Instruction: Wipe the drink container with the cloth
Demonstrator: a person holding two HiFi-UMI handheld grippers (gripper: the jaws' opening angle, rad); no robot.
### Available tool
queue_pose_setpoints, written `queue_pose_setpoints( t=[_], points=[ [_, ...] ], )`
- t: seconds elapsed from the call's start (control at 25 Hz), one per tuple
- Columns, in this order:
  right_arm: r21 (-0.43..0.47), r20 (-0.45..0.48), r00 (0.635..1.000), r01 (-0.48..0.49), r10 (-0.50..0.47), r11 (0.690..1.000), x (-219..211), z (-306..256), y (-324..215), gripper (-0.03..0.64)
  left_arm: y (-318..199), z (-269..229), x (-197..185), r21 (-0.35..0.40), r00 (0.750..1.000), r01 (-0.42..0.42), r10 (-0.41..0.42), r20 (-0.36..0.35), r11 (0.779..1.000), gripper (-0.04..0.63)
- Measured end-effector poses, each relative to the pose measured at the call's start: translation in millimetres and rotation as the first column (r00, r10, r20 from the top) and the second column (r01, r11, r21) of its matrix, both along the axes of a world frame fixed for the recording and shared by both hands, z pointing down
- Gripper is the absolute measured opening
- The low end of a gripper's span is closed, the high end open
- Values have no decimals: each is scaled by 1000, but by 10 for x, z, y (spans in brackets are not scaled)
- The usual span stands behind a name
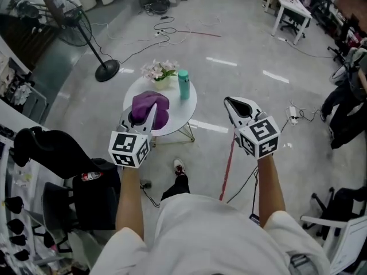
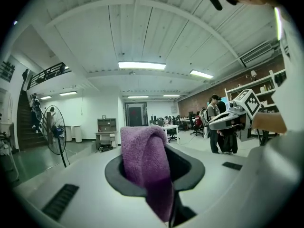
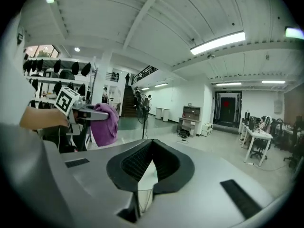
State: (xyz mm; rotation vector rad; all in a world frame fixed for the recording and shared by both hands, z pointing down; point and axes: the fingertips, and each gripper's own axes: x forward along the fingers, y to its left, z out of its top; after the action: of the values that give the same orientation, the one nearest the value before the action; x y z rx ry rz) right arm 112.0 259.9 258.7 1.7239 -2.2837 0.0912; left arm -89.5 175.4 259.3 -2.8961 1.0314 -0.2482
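- my left gripper (image 2: 159, 177) is clamped down on the purple cloth (image 2: 144, 158); the cloth is bunched between the jaws, humps up above them and hangs down over the front
- my right gripper (image 3: 150, 164) has nothing in it; the jaws are pressed fully together, ribbed pads meeting at the tip
- both grippers are held up in front of me, pointing out into the room – each gripper view looks across the open floor, not down at the table
- the drink container (image 1: 183, 84) – a teal bottle – stands upright on the small round white table (image 1: 172, 125), toward its far side; neither gripper is touching it
- just beside the bottle, to its left, is a bunch of pale flowers (image 1: 160, 71)
- from the head view the left gripper and its cloth overlap the near left part of the table; the right gripper sits off to the right of it, over bare floor
- a standing fan (image 1: 73, 23) is on the floor beyond the table to the left, well apart from everything
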Motion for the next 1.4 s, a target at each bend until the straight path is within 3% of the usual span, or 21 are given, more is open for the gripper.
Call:
queue_pose_setpoints(
  t=[0.08,0.4,0.64,0.96,1.16,1.28,1.4],
  points=[
    [-12,-20,1000,-21,21,1000,6,18,-365,14,-375,50,11,-14,1000,-1,1,-2,1000,102],
    [-12,40,997,-63,63,998,78,6,-1641,15,-1644,95,119,-31,999,-32,32,-7,999,103],
    [-54,49,997,-64,66,997,46,202,-2322,18,-2254,213,194,-69,998,-55,54,-14,996,103],
    [-192,34,998,66,-61,979,140,794,-2918,62,-2730,462,533,-168,998,-42,32,-62,985,104],
    [-277,58,979,202,-194,939,197,1145,-3189,136,-2939,705,765,-264,994,17,-45,-101,964,104],
    [-330,8,939,326,-343,886,174,1375,-3255,205,-2995,891,868,-360,979,65,-129,-158,931,104],
    [-383,-32,875,435,-482,815,176,1629,-3303,217,-3053,1097,991,-426,965,110,-199,-169,898,104]
  ],
)
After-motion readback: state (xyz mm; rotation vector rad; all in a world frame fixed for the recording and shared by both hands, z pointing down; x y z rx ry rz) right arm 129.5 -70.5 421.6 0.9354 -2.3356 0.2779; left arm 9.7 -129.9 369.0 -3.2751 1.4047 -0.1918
